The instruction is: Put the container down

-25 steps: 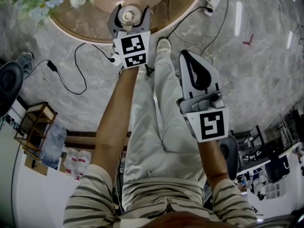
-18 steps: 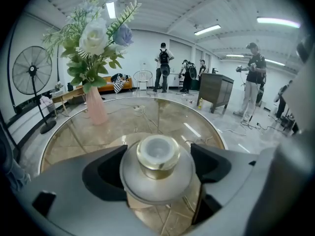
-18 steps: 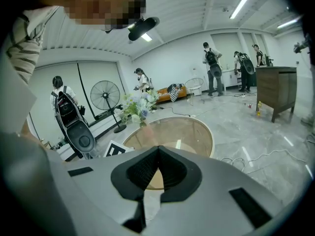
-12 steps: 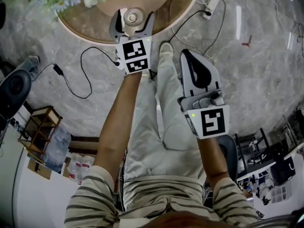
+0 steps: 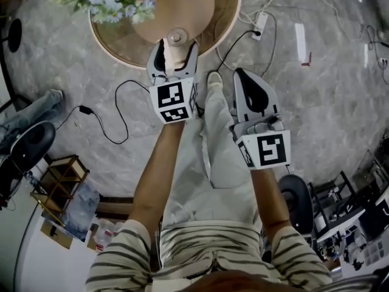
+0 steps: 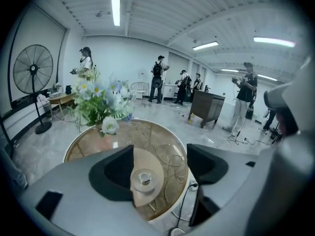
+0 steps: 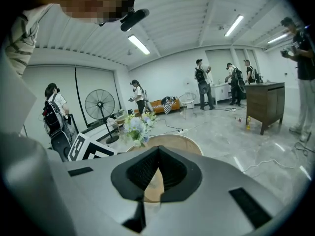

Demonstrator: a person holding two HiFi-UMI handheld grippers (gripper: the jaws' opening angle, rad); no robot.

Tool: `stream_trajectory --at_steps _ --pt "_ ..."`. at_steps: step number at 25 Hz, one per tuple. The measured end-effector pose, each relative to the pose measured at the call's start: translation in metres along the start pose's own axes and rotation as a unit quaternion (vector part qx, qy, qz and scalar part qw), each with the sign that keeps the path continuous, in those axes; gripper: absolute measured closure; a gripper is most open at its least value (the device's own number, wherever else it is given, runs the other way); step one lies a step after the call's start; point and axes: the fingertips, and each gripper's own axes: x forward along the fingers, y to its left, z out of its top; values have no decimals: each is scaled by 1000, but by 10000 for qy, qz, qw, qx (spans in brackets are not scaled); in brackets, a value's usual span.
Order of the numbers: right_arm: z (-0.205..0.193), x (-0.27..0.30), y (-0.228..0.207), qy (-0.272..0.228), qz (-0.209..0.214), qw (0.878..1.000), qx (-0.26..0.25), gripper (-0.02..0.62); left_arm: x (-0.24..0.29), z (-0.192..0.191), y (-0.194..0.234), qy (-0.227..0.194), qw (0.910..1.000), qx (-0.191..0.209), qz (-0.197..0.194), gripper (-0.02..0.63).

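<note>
Two closing jaws of left hand-held gripper (image 6: 160, 159), wide apart around container (image 6: 143, 179)

A large open lab-like hall: polished grey marble floor (image 5: 340, 102), ribbed ceiling with strip lights (image 6: 115, 11), a pedestal fan (image 6: 33, 69), a power strip (image 5: 260, 22) lying on the floor, and several people (image 6: 158, 77) standing about carrying equipment.

I get bright, even light from long white ceiling tube lamps (image 6: 115, 11); glare streaks the grey marble floor (image 5: 340, 96); gripper views warp at edges.
</note>
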Motion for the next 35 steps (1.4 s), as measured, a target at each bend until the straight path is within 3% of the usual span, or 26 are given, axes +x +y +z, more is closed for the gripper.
stream_trajectory --at_steps 6,15,23,35 --pt "38 -27 12 -242 -124 9996 -7 588 -54 44 -15 -255 9995 115 -117 312" --pt "101 -81 48 -447 -55 9990 -30 588 -153 127 -36 -802 9961 379 -37 468" --pt "163 -122 80 -772 -28 9969 -143 588 -238 200 -46 -1339 9907 234 112 603" --pt "219 -157 126 -1038 214 9940 -264 588 -319 254 -61 -1717 9825 712 -73 609"
